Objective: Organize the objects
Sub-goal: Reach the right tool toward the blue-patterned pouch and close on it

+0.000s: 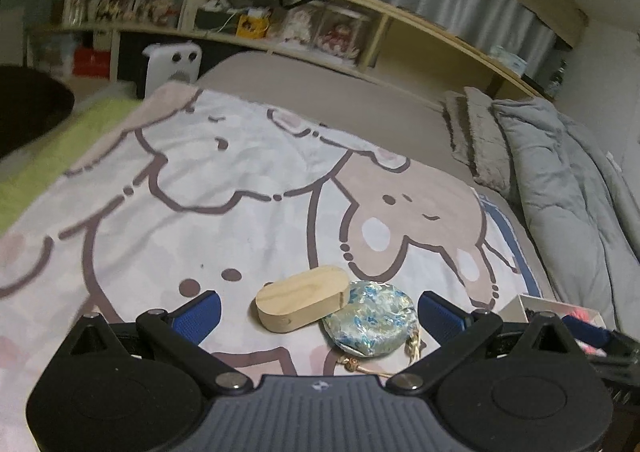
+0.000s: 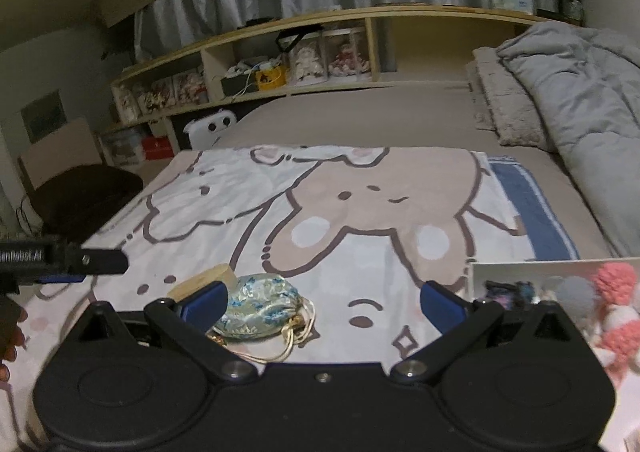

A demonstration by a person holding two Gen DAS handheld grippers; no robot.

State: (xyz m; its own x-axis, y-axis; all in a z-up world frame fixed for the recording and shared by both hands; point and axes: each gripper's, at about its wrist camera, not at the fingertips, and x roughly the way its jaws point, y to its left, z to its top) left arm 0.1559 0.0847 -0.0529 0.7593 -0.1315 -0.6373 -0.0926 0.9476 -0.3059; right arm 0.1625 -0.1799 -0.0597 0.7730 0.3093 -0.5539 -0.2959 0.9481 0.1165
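A pale oval wooden block [image 1: 302, 302] lies on the cartoon blanket [image 1: 200, 192], touching a blue-and-silver brocade drawstring pouch [image 1: 370, 322]. My left gripper [image 1: 320, 308] is open, with both objects between its blue fingers. In the right wrist view the pouch [image 2: 262, 306] lies just right of the left blue finger, and the block [image 2: 202, 282] is partly hidden behind it. My right gripper [image 2: 324, 302] is open and empty. The left gripper's side [image 2: 64, 258] shows at the far left.
A white box [image 2: 520, 270] with pink and grey knitted items [image 2: 612, 316] sits at the right on the blanket; it also shows in the left wrist view [image 1: 560, 310]. Grey duvet [image 2: 580, 100] and pillows lie at right. A wooden shelf unit [image 2: 280, 64] runs behind the bed.
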